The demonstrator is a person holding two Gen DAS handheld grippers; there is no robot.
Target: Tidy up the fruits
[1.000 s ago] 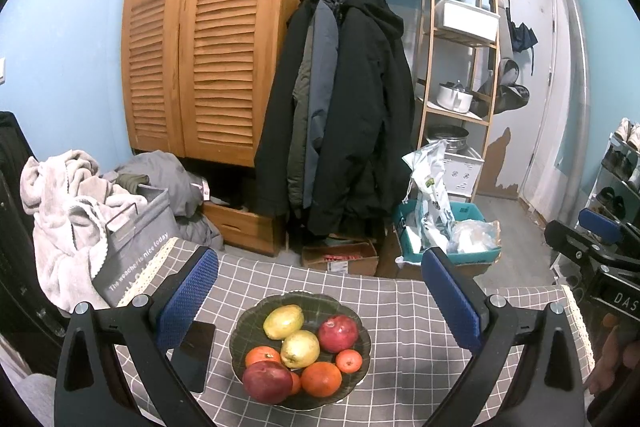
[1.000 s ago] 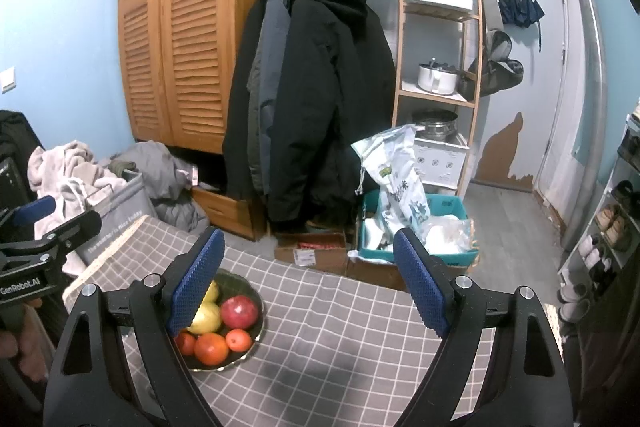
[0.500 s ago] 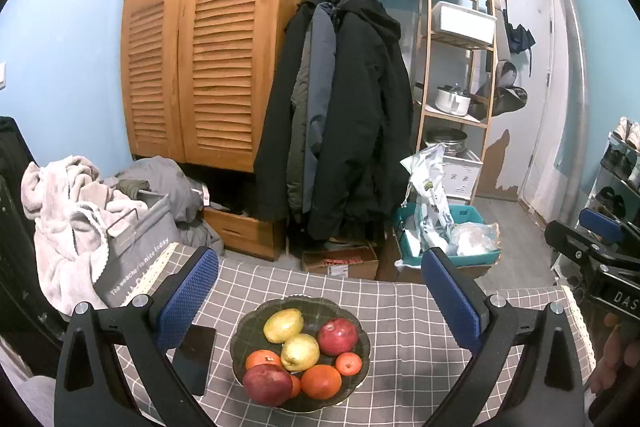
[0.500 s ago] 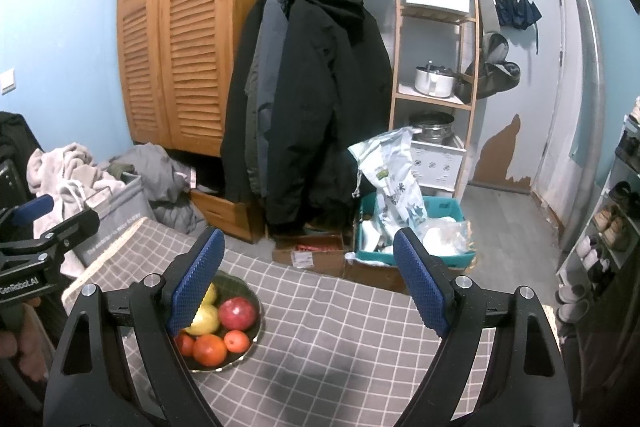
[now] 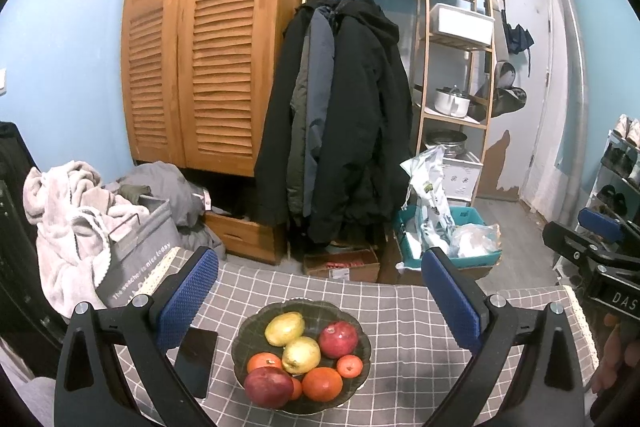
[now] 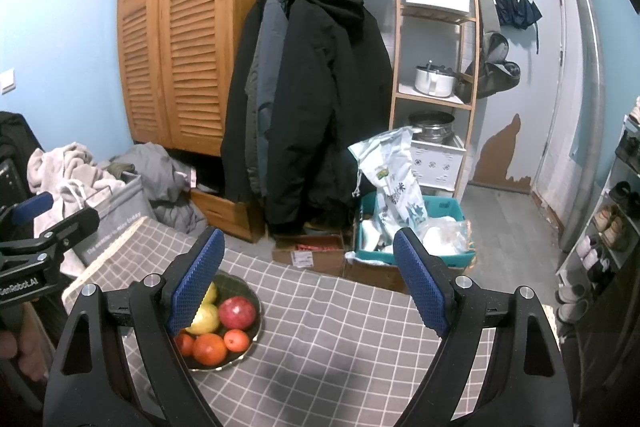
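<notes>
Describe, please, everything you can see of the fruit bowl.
The bowl is dark green, looks like glass, has a wavy rim, and stands upright on the grey checked tablecloth. It holds two yellow pear-like fruits, two red apple-like ones and several oranges of different sizes. A dark phone lies just left of it; whether they touch is unclear. Neither gripper touches the bowl.

Right hand-held gripper (image 6: 306, 267) hides half the bowl (image 6: 252, 301) (left side).
</notes>
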